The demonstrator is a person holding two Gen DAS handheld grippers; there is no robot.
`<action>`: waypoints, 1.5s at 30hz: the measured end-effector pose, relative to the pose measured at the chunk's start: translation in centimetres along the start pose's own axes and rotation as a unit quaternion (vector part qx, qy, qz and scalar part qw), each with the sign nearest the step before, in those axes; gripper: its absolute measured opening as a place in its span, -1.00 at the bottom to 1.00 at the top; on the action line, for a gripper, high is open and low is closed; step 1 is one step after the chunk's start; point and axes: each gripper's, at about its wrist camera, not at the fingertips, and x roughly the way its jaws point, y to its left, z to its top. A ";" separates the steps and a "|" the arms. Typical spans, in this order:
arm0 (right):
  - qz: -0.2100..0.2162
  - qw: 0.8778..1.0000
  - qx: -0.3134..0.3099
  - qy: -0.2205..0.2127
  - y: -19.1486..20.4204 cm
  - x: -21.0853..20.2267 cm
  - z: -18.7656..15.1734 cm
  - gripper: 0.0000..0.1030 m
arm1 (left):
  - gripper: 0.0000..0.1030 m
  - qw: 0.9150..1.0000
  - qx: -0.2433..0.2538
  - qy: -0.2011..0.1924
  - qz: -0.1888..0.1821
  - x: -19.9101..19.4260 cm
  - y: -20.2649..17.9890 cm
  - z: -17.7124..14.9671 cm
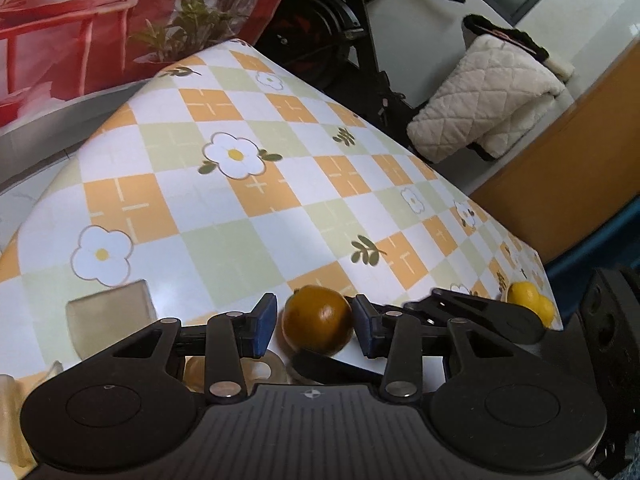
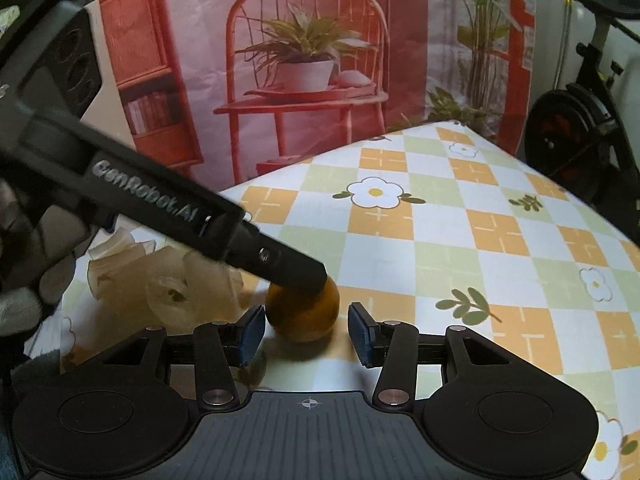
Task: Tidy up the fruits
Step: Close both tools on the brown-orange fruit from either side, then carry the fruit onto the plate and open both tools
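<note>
Right wrist view, left gripper hiding orange top (blurred)

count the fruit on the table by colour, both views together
Dark orange fruit: 1, between the left gripper's pads; the same fruit shows in the right wrist view.
Yellow fruit: 2, touching each other at the table's right edge.
Total: 3

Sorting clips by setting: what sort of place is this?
Probably a room at home: a table with a flowered checked tablecloth, an exercise bike, and a printed backdrop behind.
</note>
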 end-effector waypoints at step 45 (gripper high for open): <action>-0.189 0.951 0.221 -0.107 -11.6 -22.4 -18.2 -0.26 | -0.16 0.967 0.218 0.089 -0.094 9.5 -27.3 -9.2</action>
